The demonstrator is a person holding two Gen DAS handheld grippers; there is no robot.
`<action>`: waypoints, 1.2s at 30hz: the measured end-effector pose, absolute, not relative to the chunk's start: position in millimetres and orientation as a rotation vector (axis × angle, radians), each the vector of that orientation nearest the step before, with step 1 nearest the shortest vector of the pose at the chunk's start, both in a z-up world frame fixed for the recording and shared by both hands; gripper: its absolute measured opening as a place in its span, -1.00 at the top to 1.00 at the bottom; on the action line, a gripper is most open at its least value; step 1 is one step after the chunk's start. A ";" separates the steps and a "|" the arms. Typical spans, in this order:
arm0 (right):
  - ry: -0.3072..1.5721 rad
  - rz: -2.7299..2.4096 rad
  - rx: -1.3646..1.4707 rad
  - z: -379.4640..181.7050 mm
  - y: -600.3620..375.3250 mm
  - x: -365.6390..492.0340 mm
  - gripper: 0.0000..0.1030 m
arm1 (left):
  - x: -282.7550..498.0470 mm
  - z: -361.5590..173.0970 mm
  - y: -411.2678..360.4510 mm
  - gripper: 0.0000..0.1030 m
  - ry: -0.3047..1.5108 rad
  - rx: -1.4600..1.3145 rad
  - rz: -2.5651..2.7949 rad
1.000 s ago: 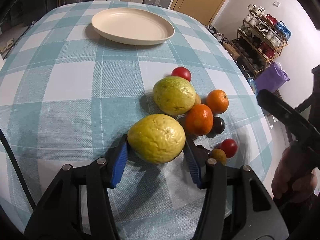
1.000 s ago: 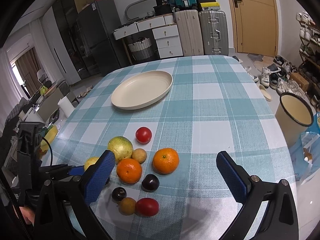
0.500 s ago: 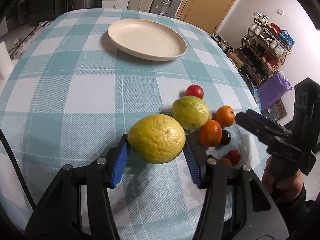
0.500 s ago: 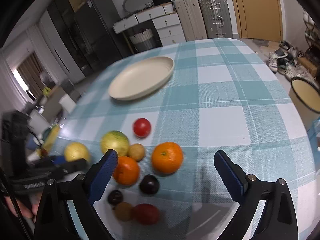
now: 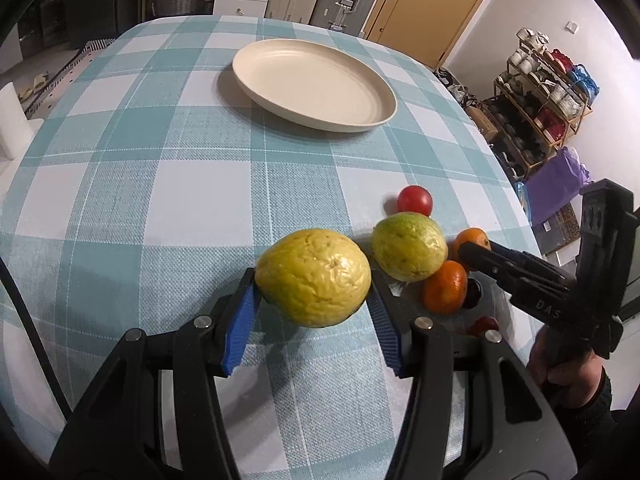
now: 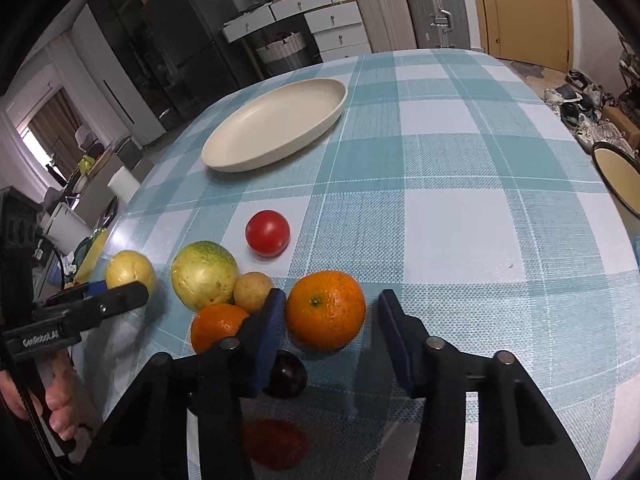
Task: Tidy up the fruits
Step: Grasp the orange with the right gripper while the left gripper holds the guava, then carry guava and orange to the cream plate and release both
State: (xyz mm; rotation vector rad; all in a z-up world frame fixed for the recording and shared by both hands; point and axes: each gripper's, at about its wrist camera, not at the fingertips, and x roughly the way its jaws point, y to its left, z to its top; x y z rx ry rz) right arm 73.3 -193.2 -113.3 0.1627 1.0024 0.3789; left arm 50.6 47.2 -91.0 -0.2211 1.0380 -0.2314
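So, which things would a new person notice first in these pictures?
Probably the big yellow fruit, clamped in the left gripper just above the checked tablecloth. Next, the right gripper, its jaws closing around an orange in the fruit cluster. Beyond them lies a cream plate with nothing on it.

A yellow guava is clamped between the left gripper's blue pads at lower centre. A cream plate is seen at upper centre.
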 end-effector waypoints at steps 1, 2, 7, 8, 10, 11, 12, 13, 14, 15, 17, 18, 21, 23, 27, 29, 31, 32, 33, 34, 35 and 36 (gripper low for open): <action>1.006 0.389 0.176 -113.3 -193.8 73.3 0.22 | 52.1 -91.3 47.8 0.02 1.040 -0.222 -0.229; 1.010 0.387 0.184 -113.5 -194.4 74.0 0.22 | 53.5 -91.6 47.9 0.02 1.042 -0.222 -0.227; 1.004 0.399 0.221 -110.0 -199.4 75.1 0.23 | 60.9 -89.8 50.4 0.02 1.037 -0.219 -0.216; 1.000 0.402 0.230 -108.3 -200.6 75.4 0.23 | 62.8 -89.5 51.0 0.02 1.036 -0.218 -0.214; 0.987 0.418 0.261 -102.9 -203.6 76.8 0.23 | 68.8 -88.1 53.2 0.02 1.033 -0.213 -0.211; 0.977 0.426 0.269 -100.1 -204.1 77.2 0.23 | 72.5 -86.9 54.6 0.02 1.031 -0.207 -0.206; 0.961 0.435 0.277 -95.1 -204.4 77.8 0.23 | 75.1 -85.8 55.8 0.02 1.029 -0.204 -0.203; 0.947 0.446 0.284 -90.7 -204.5 78.8 0.23 | 79.4 -83.9 57.8 0.02 1.025 -0.200 -0.199; 0.934 0.457 0.296 -85.3 -204.5 80.5 0.23 | 83.5 -81.5 60.3 0.02 1.020 -0.199 -0.196; 0.927 0.465 0.302 -81.4 -203.9 82.5 0.23 | 87.2 -79.1 62.4 0.02 1.015 -0.199 -0.195; 0.909 0.489 0.310 -71.8 -201.7 88.5 0.23 | 96.9 -72.5 67.0 0.02 0.999 -0.193 -0.186; 0.899 0.500 0.309 -66.4 -200.1 92.7 0.23 | 101.2 -69.6 69.6 0.02 0.990 -0.193 -0.174; 0.883 0.530 0.306 -52.2 -194.6 108.0 0.24 | 118.8 -62.3 75.7 0.02 0.985 -0.187 -0.168; 0.872 0.548 0.302 -42.1 -190.8 120.4 0.24 | 131.4 -55.6 80.0 0.02 0.981 -0.195 -0.172; 0.870 0.583 0.279 -28.5 -181.9 148.0 0.24 | 154.0 -39.8 81.4 0.02 0.967 -0.185 -0.184; 0.879 0.600 0.283 -22.5 -176.9 166.2 0.24 | 166.1 -30.7 79.3 0.02 0.956 -0.173 -0.194; 0.878 0.609 0.281 -19.0 -172.7 179.6 0.24 | 179.2 -22.8 75.8 0.02 0.948 -0.158 -0.202; 0.877 0.613 0.273 -16.2 -169.1 188.3 0.24 | 184.5 -19.7 74.0 0.02 0.944 -0.153 -0.205; 0.879 0.616 0.267 -16.5 -166.6 194.5 0.24 | 192.5 -16.8 72.6 0.01 0.942 -0.147 -0.207; 0.880 0.621 0.265 -16.4 -163.5 201.1 0.24 | 198.8 -15.3 71.1 0.01 0.944 -0.146 -0.209; 0.880 0.626 0.263 -16.3 -160.2 206.9 0.23 | 206.1 -14.6 70.1 0.01 0.946 -0.151 -0.214; 0.880 0.635 0.252 -16.4 -155.5 212.8 0.24 | 213.2 -14.6 68.7 0.01 0.951 -0.156 -0.221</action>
